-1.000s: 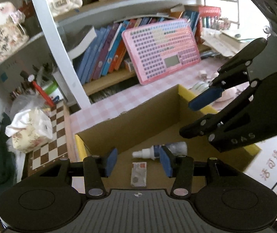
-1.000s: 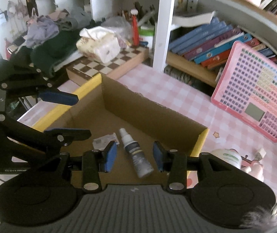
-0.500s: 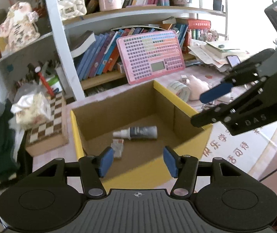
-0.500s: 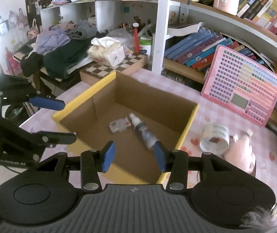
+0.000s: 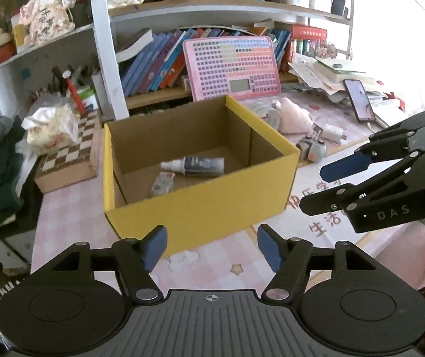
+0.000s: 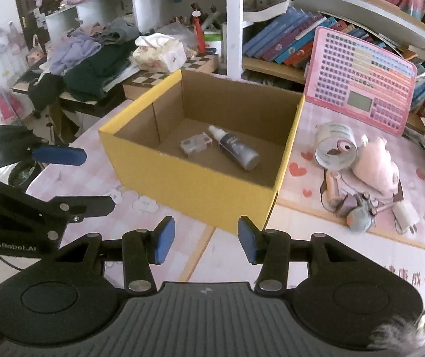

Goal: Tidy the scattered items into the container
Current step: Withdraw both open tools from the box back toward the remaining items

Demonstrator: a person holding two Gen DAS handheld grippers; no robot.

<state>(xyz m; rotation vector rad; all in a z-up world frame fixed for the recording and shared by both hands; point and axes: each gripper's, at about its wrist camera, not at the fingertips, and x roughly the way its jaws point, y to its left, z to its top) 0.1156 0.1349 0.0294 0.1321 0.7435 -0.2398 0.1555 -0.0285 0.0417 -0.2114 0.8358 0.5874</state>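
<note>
While both hand-held grippers (image 5: 212, 247) (image 6: 203, 239) gape empty, widening, cylindrical spray bottle (image 5: 196, 165) lies in yellow cardboard box (image 5: 212, 208).

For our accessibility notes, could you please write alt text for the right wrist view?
A yellow cardboard box sits open on a pink checked table, holding a spray bottle and a small packet. The right gripper, jaws open and empty, hangs in front of it. A tin, a pink plush toy and a white charger lie to the box's right.
</note>
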